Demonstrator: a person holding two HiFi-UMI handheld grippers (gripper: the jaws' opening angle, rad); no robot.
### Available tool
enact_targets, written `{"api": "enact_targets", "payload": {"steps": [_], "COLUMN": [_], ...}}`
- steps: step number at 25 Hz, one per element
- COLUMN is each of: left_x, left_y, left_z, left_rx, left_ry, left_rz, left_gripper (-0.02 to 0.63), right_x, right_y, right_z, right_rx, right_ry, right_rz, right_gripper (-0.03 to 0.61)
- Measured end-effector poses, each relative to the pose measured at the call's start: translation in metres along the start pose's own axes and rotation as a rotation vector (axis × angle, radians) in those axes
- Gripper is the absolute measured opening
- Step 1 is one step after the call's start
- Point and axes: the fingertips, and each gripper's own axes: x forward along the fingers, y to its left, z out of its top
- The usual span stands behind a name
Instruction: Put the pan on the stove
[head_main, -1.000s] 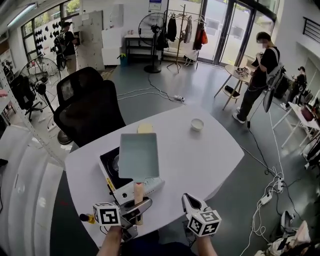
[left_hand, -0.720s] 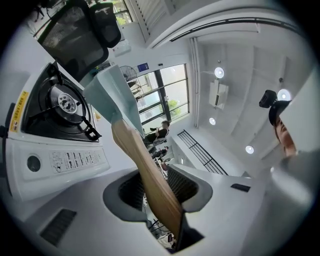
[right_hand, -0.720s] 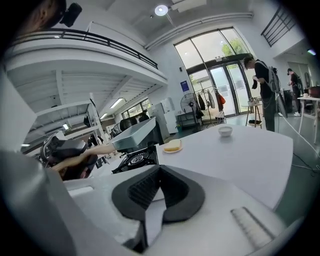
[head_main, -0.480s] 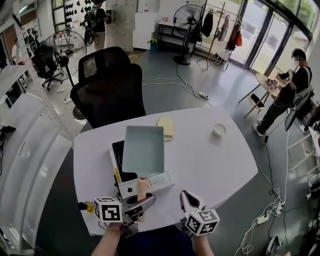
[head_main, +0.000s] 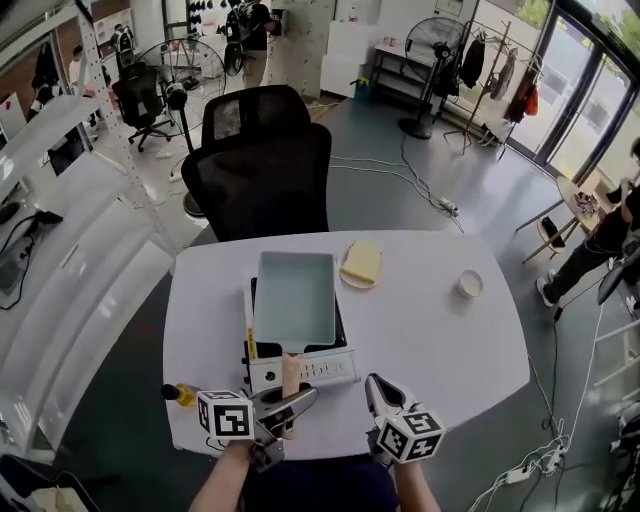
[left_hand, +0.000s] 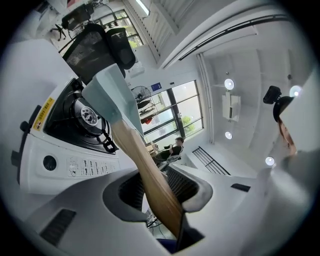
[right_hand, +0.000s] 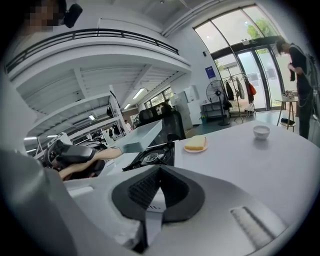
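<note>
The pan (head_main: 293, 296) is a pale teal rectangular one with a wooden handle (head_main: 291, 375). It hangs over the black top of the white portable stove (head_main: 308, 369). My left gripper (head_main: 284, 408) is shut on the handle's near end. In the left gripper view the handle (left_hand: 145, 165) runs out between the pads to the pan (left_hand: 107, 92), above the burner (left_hand: 89, 116). The right gripper view shows the pan (right_hand: 142, 135) raised a little over the stove (right_hand: 152, 156). My right gripper (head_main: 379, 394) is shut and holds nothing, right of the handle at the table's front edge.
A plate with a yellow block (head_main: 361, 265) lies just beyond the stove's right corner. A small white bowl (head_main: 468, 284) stands at the far right of the white table (head_main: 430, 340). A yellow-and-black object (head_main: 178, 394) lies at the front left edge. A black office chair (head_main: 265, 170) stands behind.
The head view has swung, so the table now sits centred. The pan has shifted to sit more squarely over the stove's black top. Both grippers stay near the front edge.
</note>
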Motion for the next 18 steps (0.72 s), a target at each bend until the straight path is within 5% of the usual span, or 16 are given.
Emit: {"api": "enact_targets", "payload": {"steps": [18], "left_x": [0.018], "left_y": [0.040], "left_z": [0.002], "left_rx": [-0.082], "left_ry": [-0.057], "left_rz": [0.034], "left_gripper": [0.135], "right_x": [0.008], "right_y": [-0.022], "right_z": [-0.008], "right_rx": [-0.030], "right_ry": [0.101], "right_rz": [0.020], "right_gripper": [0.001]}}
